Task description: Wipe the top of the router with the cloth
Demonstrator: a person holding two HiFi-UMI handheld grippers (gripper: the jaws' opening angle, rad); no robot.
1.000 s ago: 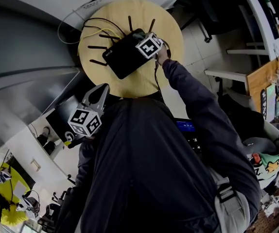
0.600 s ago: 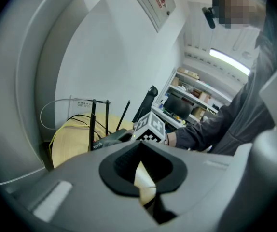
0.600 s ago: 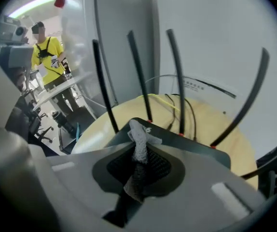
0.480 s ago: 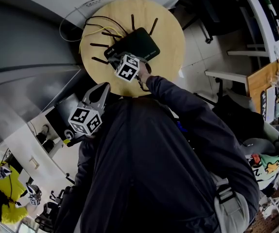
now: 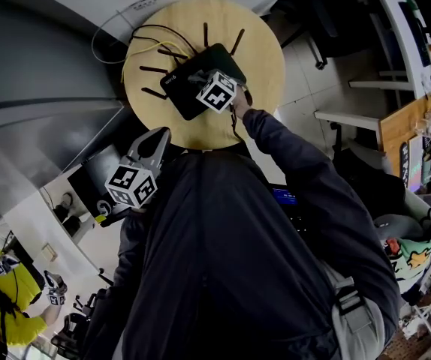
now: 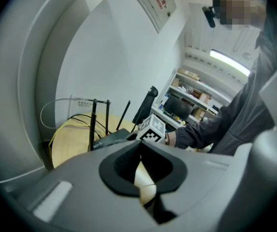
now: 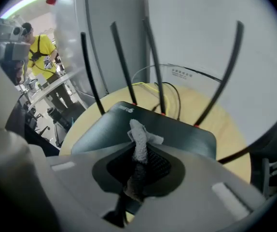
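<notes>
A black router [image 5: 191, 87] with several upright antennas lies on a round wooden table [image 5: 260, 58]. My right gripper [image 5: 200, 81] rests over the middle of the router's top, shut on a grey cloth [image 7: 138, 140]. In the right gripper view the cloth's tip touches the router [image 7: 182, 132] lid just ahead of the jaws. My left gripper [image 5: 158, 136] hangs off the table's near edge by my body, jaws together and empty. The left gripper view has the router [image 6: 110, 138] and the right gripper's marker cube [image 6: 152, 129] beyond its own jaws.
Yellow and black cables [image 5: 144, 47] loop over the table's left side behind the router. A grey curved wall [image 5: 43, 66] stands close on the left. Shelves and a desk [image 5: 396, 88] sit at the right. A person in yellow [image 7: 41, 50] stands far off.
My right gripper swept the cloth from the router's right end to its near left edge, then back toward the middle. The left gripper stayed put.
</notes>
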